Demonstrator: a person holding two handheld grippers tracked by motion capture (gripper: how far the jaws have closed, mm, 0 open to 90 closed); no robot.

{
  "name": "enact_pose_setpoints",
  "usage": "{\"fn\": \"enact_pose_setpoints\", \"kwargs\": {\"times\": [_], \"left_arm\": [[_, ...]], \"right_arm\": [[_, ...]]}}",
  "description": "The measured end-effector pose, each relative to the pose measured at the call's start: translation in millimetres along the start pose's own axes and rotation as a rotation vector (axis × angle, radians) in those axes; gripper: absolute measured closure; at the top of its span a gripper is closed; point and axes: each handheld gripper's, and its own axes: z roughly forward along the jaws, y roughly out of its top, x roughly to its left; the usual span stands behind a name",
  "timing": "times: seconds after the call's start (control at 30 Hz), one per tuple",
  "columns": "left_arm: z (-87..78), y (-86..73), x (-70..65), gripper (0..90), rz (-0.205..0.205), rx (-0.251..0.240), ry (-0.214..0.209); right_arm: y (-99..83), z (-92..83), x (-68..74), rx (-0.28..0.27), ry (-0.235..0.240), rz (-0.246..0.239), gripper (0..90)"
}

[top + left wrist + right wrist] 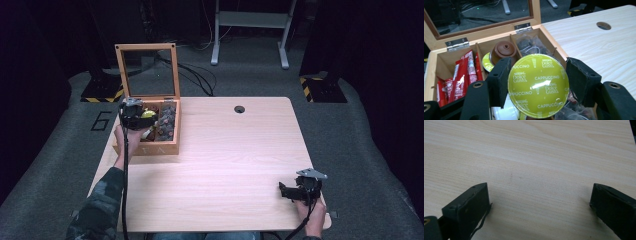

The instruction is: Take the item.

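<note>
- We see our left tool [536, 85] clamped on a green-lidded coffee capsule [538, 86]; one black pad presses on each side of its round foil lid, which faces the camera and reads "Cappuccino" and "Dolce Gusto".
- The coffee capsule is held above the open wooden box [549, 35], over the compartments nearest us; from the high view, the left tool [142, 120] sits over the box's left part.
- The wooden box [172, 145] stands at the far left corner of the worktop [235, 160], its glass-paned lid [147, 72] raised upright behind it.
- Inside the wooden box, in the left gripper view, red sachets [461, 77] fill the left compartment.
- A brown capsule [504, 50] lies in the middle back compartment, with part of another green lid [486, 63] just beside it.
- Clear packets with dark contents [531, 46] lie in the right back compartment.
- Something white [506, 112] shows below the left pad; we cannot tell what it is.
- Our right tool [539, 205] hangs over bare wood with its jaws spread wide and nothing between them.
- In the high view, the right tool [292, 191] is near the front right corner of the worktop, well apart from the wooden box, gripped by our right hand [312, 217].
- A round hole [239, 109] shows in the worktop near its far edge.
</note>
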Motion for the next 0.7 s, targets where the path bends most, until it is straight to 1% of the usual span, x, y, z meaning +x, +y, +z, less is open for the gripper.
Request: {"fn": "enact_pose_setpoints", "kwargs": {"times": [0.13,0.2,0.43,0.47,0.57,0.7], "left_arm": [[-0.6,-0.1,-5.1,38.7,-0.002,-0.012,-0.021],[-1.9,0.1,-9.1,38.7,-0.002,-0.02,-0.038],[-6.6,1.6,-23.6,38.7,0.02,-0.04,-0.076],[-7.3,2.1,-25.8,38.7,0.025,-0.043,-0.084],[-9.6,3.4,-30.9,38.7,0.026,-0.049,-0.111],[-11.3,5.7,-39.3,38.7,0.054,-0.054,-0.123]], "right_arm": [[0.1,0.1,0.1,-0.001,-0.001,0.003,1.7],[0.0,0.1,0.2,-0.001,-0.001,0.003,1.7],[0.0,0.1,0.1,-0.001,0.0,0.003,1.7],[0.0,0.1,0.2,-0.001,-0.001,0.003,1.7],[0.0,0.1,0.2,-0.001,-0.001,0.003,1.7],[0.1,0.1,0.1,-0.001,-0.001,0.003,1.7]]}}
